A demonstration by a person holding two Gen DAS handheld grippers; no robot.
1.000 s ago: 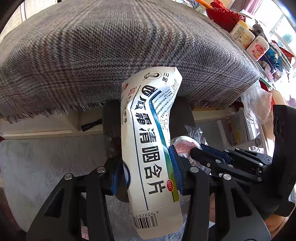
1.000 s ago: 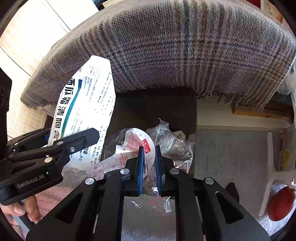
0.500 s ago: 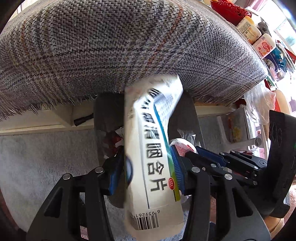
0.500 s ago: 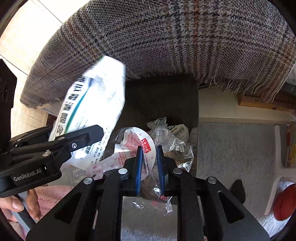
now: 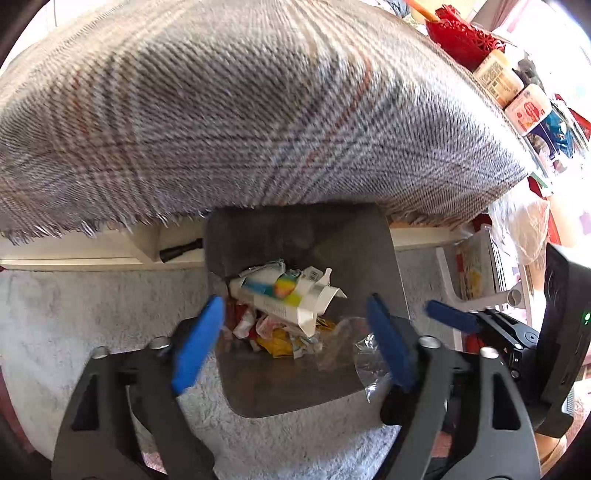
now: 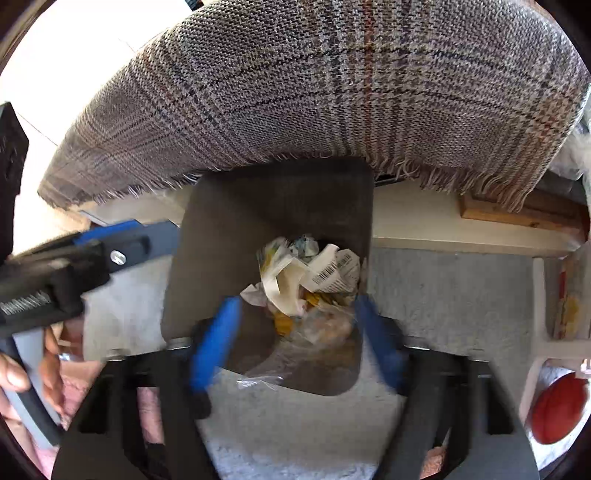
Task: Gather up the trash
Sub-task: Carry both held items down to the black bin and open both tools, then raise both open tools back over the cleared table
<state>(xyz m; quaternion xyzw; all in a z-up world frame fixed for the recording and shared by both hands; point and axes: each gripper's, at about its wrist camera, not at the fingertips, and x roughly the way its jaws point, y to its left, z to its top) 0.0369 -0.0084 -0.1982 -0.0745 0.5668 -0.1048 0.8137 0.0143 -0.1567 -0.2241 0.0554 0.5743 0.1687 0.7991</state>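
Observation:
A dark grey trash bin stands on the carpet below a plaid-covered table edge; it also shows in the right wrist view. Inside lie a white medicine box, crumpled wrappers and a clear plastic wrapper. In the right wrist view the box and the clear wrapper rest on the pile. My left gripper is open and empty above the bin. My right gripper is open and empty above the bin. The right gripper shows at the right of the left view.
A plaid cloth overhangs the bin's far side. Grey carpet surrounds the bin. A white rack stands to the right. An orange ball lies at the lower right. Bottles and a red basket sit on the table.
Both grippers opened. The white medicine box dropped from the left gripper into the bin, and the clear plastic wrapper dropped from the right gripper into the bin.

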